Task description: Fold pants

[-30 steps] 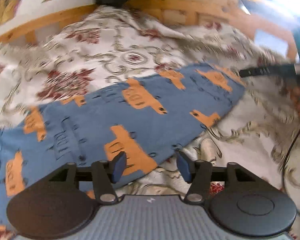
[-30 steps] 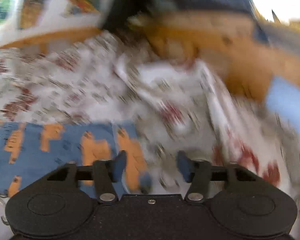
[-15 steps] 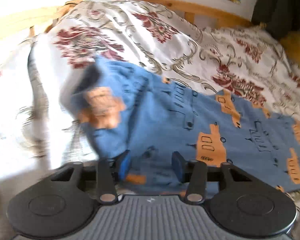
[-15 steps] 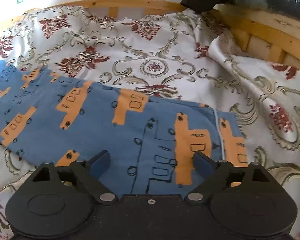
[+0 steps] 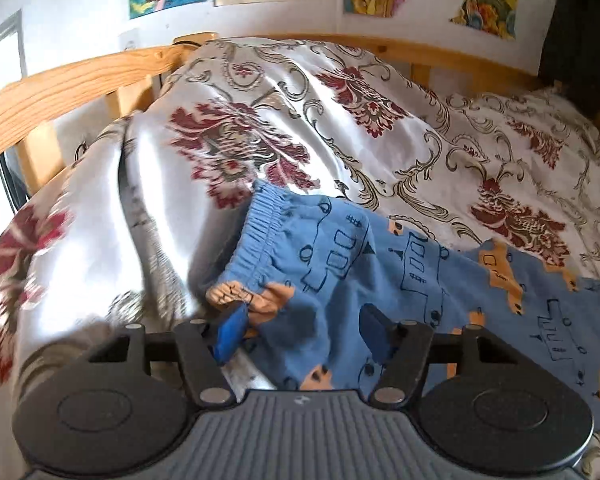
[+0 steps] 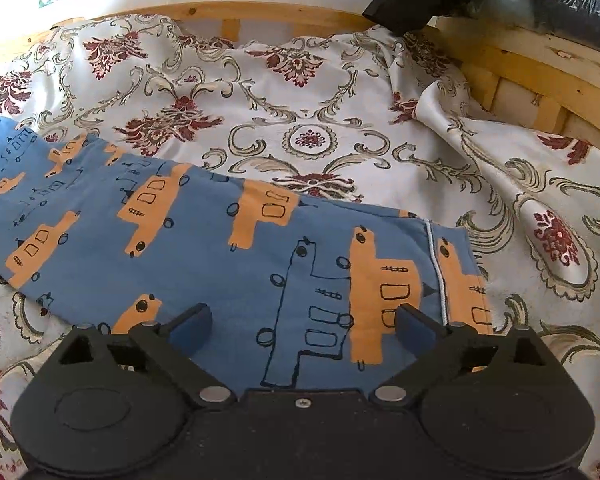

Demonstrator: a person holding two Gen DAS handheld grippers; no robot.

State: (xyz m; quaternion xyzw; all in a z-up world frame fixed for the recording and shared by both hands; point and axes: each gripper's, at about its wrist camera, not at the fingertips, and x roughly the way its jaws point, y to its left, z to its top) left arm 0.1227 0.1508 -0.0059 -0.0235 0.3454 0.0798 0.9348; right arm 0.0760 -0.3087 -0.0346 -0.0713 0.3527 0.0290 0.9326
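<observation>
Left claw [image 5: 302, 330]: partly open, straddling waistband end of pants [image 5: 380, 280], gripping nothing. Right claw [image 6: 302, 326]: wide open above hem end on bed [image 6: 300, 92], holding nothing.

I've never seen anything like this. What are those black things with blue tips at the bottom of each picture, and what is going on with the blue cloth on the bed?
There is no robot here. A person holds a two-fingered tool in each hand, and a camera on each tool looks forward along its fingers, so each picture shows one tool from behind.

In the left picture, the left tool is open around the waistband end of the pants, with blue cloth bunched between its fingers. It has not closed.

In the right picture, the right tool is open wide above the leg end of the same pants, holding nothing.

The pants lie stretched out on a flowered bedspread inside a wooden bed frame. The job is to fold them.
</observation>
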